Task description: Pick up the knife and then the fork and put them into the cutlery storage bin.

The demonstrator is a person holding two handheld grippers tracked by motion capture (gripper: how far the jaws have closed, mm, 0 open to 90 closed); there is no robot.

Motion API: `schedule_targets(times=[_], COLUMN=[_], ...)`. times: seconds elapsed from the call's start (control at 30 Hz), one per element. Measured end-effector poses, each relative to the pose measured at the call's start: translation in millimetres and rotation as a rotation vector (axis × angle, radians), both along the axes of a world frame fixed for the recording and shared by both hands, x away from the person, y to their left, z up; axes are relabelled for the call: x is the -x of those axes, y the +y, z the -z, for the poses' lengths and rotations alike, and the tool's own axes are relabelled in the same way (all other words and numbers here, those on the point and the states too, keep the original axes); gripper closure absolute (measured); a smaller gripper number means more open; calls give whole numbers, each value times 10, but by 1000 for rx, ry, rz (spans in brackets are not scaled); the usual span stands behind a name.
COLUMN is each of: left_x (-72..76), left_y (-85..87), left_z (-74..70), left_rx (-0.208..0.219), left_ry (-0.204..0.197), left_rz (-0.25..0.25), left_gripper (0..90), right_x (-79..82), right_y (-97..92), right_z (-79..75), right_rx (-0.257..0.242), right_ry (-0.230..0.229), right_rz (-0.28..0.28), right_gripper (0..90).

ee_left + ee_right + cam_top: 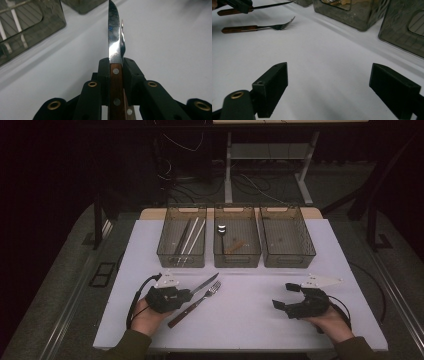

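Left gripper (pixel 116 65) clamped on the wooden handle of the knife (pixel 113 37), blade sticking straight out ahead past the jaw tips, lifted off the white table (pixel 250 320). Fork (pixel 197 303) flat on the table just beside and slightly under the held knife, on that gripper's right. Right gripper (pixel 328 87) wide open, nothing between the jaws, well apart from both; three bins (pixel 237 259) beyond.

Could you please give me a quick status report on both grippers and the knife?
Left gripper shut on knife, clear of the table. Right gripper open, empty. Fork lies beside the knife; three bins ahead.
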State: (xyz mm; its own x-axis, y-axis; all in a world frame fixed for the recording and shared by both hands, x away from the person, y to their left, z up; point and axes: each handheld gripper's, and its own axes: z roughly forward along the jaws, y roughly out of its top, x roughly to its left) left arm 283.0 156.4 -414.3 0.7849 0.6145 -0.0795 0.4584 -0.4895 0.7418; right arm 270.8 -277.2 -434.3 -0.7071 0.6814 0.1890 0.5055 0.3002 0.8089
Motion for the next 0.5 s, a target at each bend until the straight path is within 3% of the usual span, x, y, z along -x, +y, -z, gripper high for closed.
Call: schedule_targets(times=[0.2, 0.5], left_x=[-20, -65], left_y=[-100, -299], left_z=[-90, -214], left_rx=[42, 89], left_ry=[-21, -71], left_rz=[-18, -40], left_gripper=[766, 767], right_x=[-46, -196], right_y=[14, 144], right_z=[-99, -254], right_rx=[9, -37], right_ry=[15, 24], right_rz=[23, 14], right_gripper=[116, 117])
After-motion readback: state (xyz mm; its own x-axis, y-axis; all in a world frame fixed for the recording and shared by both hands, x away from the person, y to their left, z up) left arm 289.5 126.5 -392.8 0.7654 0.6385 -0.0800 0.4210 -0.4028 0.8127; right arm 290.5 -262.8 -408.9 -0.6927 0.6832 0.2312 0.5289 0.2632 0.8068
